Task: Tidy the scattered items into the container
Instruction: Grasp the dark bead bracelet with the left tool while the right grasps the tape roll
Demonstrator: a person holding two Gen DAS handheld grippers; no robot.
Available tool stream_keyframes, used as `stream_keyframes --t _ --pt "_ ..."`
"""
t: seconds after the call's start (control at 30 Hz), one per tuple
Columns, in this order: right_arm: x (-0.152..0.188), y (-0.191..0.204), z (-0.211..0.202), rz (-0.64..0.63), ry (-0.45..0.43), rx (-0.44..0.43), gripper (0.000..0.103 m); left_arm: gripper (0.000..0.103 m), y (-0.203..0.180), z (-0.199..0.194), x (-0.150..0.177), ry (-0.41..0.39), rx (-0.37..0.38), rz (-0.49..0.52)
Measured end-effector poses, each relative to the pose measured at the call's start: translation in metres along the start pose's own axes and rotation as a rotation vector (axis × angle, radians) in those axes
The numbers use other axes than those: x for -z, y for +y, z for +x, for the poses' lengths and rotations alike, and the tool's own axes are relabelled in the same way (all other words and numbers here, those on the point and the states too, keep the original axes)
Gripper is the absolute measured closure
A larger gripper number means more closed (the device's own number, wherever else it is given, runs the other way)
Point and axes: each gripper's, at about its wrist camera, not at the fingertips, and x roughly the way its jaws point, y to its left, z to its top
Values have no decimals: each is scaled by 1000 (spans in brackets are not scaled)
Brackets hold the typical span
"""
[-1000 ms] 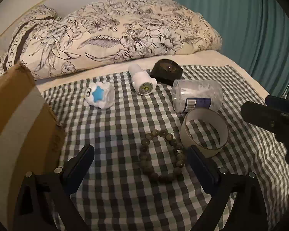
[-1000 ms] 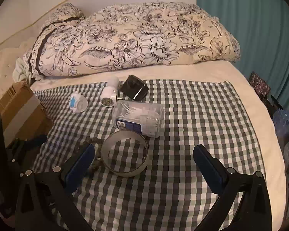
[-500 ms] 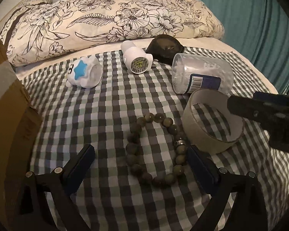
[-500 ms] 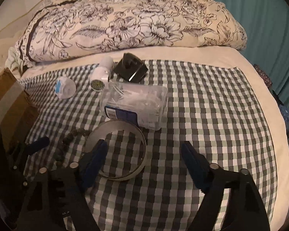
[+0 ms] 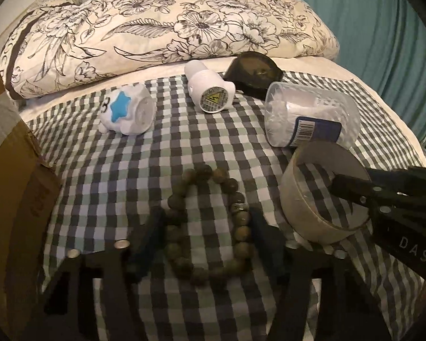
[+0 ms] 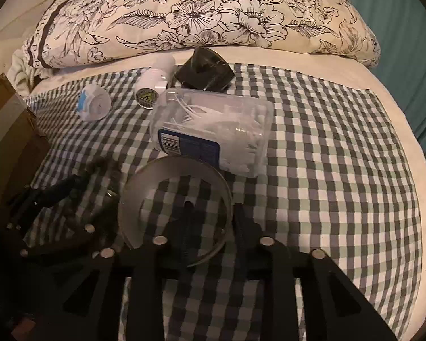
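A green bead bracelet [image 5: 207, 224] lies on the checked cloth. My left gripper [image 5: 206, 238] has closed in around it, one finger [image 5: 153, 241] on each side, touching the beads. A tape ring [image 5: 321, 193] lies to its right. My right gripper [image 6: 213, 221] has closed on the ring's right wall [image 6: 227, 207], one finger inside the ring and one outside. In the right wrist view the ring [image 6: 144, 199] sits in front of a clear cotton swab box [image 6: 213, 130]. The cardboard box [image 5: 11, 176] stands at the left.
A white toy with a blue star [image 5: 126, 112], a white plug [image 5: 210, 93], a black case [image 5: 252, 74] and the swab box [image 5: 309, 119] lie further back. A floral pillow [image 5: 170, 25] lies behind them. A teal curtain [image 5: 383, 28] hangs at the right.
Both grippers moved down and forward and narrowed. The left closed around the bracelet; the right closed on the tape ring's wall.
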Motion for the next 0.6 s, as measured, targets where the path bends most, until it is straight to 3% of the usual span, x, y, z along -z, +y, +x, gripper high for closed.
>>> stream_keyframes --t 0.07,0.13,0.27,0.33,0.6 --pt "1 -3 -2 10 -1 -7 92 59 2 0 -1 4 -4 -13" --pt "2 -5 -4 20 -3 -14 97 77 4 -2 -2 5 -6 -21" --pt "4 -6 -12 23 -16 -14 97 81 6 -6 -2 5 1 -31" --pt "4 -6 -16 24 -22 -17 97 92 5 -10 -3 -5 -3 -29" --pt "6 -10 -39 34 -64 -15 98 92 13 -32 -9 -43 1 -55"
